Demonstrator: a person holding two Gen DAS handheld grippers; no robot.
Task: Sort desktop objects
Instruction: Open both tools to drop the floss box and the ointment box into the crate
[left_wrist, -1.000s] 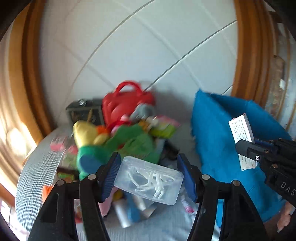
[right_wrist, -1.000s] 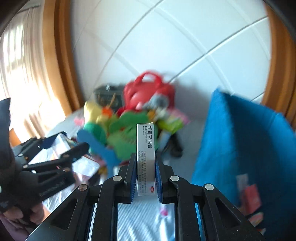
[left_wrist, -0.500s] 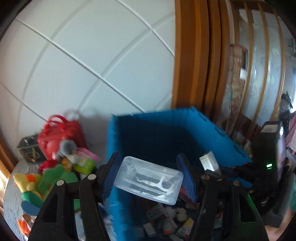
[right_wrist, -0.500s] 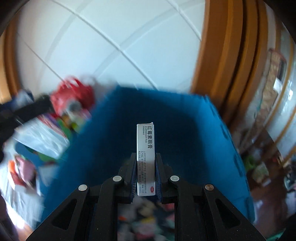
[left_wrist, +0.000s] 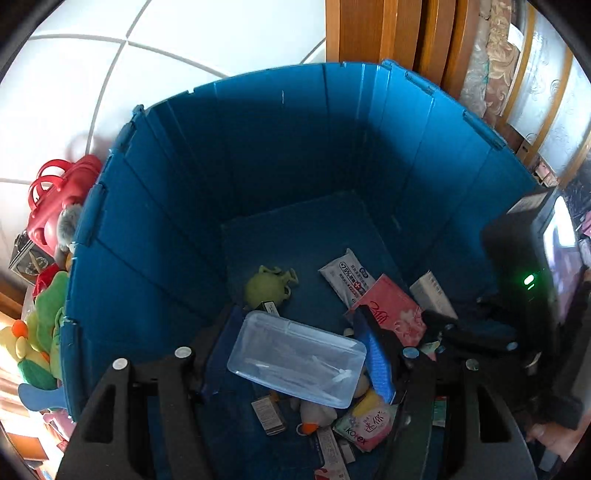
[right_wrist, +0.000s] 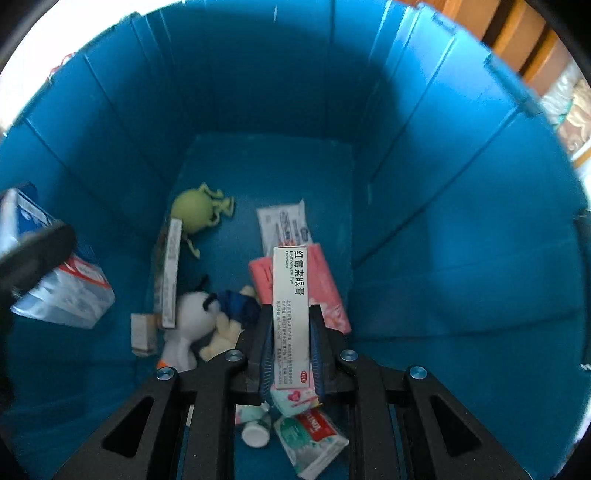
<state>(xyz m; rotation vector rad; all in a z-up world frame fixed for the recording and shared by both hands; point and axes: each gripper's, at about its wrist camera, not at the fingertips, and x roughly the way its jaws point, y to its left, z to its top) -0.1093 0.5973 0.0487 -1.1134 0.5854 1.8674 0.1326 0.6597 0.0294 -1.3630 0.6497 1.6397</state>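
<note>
My left gripper (left_wrist: 295, 354) is shut on a clear plastic box of floss picks (left_wrist: 295, 363), held over the inside of a deep blue bin (left_wrist: 280, 158). My right gripper (right_wrist: 291, 343) is shut on a slim white ointment carton (right_wrist: 290, 295) with red and black print, held upright over the same blue bin (right_wrist: 443, 206). In the left wrist view the right gripper and its white carton (left_wrist: 432, 295) show at the right. In the right wrist view the left gripper's clear box (right_wrist: 62, 291) shows at the left edge.
The bin floor holds a green plush toy (right_wrist: 197, 208), a wipes pack (right_wrist: 284, 225), a pink tissue pack (right_wrist: 325, 288), a white plush dog (right_wrist: 192, 325) and small cartons. Outside the bin at left lie a red bag (left_wrist: 55, 206) and plush toys (left_wrist: 40, 332).
Both grippers swung right from the toy pile to above the blue bin and tilted down into it, each keeping its object. The bin's floor and contents have come into view.
</note>
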